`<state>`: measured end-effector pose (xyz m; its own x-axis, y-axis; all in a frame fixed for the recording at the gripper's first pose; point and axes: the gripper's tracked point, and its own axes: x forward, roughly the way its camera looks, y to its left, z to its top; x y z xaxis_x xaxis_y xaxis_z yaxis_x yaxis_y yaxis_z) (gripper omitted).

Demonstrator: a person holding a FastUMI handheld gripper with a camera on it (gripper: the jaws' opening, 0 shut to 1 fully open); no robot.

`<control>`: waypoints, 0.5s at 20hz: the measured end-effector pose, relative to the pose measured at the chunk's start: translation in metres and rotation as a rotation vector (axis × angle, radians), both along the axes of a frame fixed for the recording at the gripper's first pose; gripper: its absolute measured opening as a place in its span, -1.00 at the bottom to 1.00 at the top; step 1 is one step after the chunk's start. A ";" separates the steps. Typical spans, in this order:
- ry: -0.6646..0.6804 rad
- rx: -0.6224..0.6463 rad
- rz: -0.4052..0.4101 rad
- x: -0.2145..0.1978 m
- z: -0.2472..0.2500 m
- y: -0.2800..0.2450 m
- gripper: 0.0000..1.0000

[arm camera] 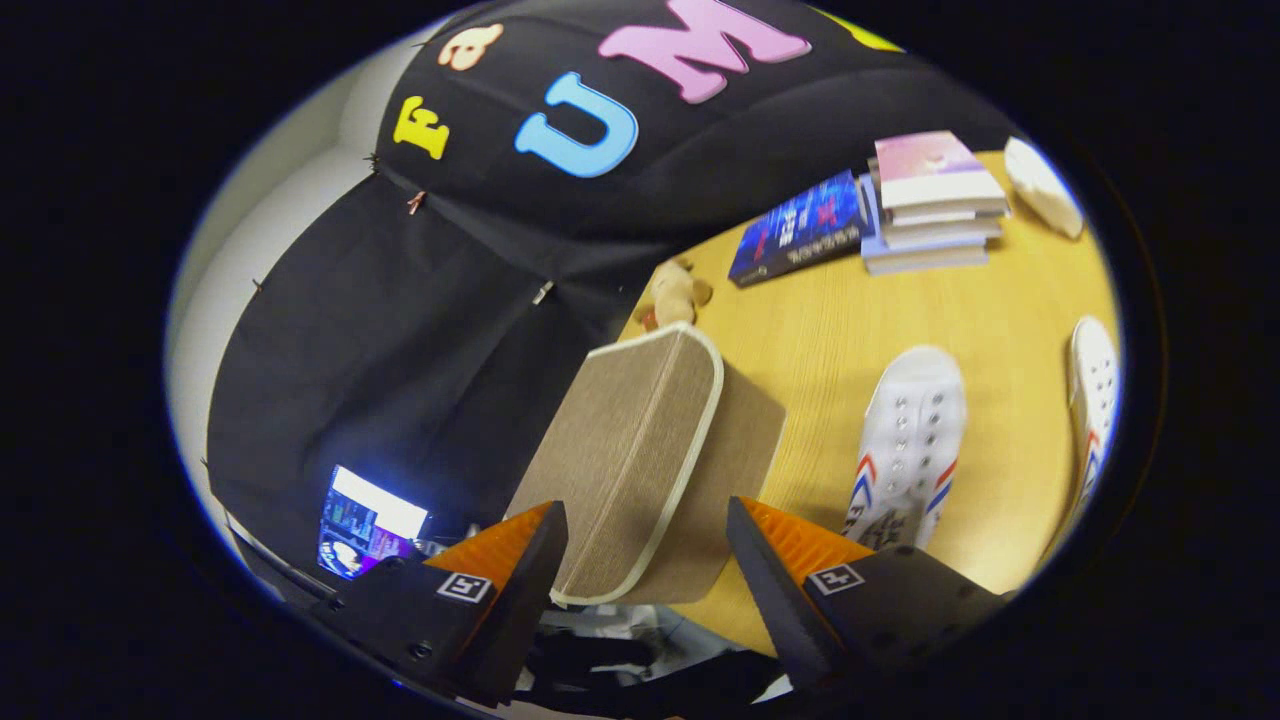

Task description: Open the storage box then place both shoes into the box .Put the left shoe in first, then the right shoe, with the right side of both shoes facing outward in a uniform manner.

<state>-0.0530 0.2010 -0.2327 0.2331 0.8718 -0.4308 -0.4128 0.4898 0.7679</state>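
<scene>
The claw [647, 545] has its fingers spread apart with the box [640, 450] between and just ahead of them, neither finger pressing on it as far as I can tell; I judge the wide spread is to take hold of the lid's pale-trimmed edge, since the box sits at the worktop [820, 320] edge, lid apparently on. Both shoes [910, 440] [1093, 390] lie beside it, ready for later. Books [930, 200] and a toy [675, 292] line the far edge against the cloth wall.
</scene>
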 end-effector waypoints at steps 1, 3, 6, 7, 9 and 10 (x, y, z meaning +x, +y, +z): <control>0.026 0.020 0.021 -0.005 -0.007 0.006 0.96; 0.085 0.070 0.055 -0.011 -0.016 0.018 0.96; 0.167 0.129 0.072 -0.014 -0.026 0.032 0.96; 0.185 0.138 0.082 -0.014 -0.033 0.036 0.96; 0.244 0.179 0.097 -0.015 -0.042 0.043 0.96; 0.288 0.200 0.094 -0.015 -0.044 0.046 0.96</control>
<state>-0.0682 0.2474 -0.2765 0.0416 0.9575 -0.2854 -0.2021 0.2878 0.9361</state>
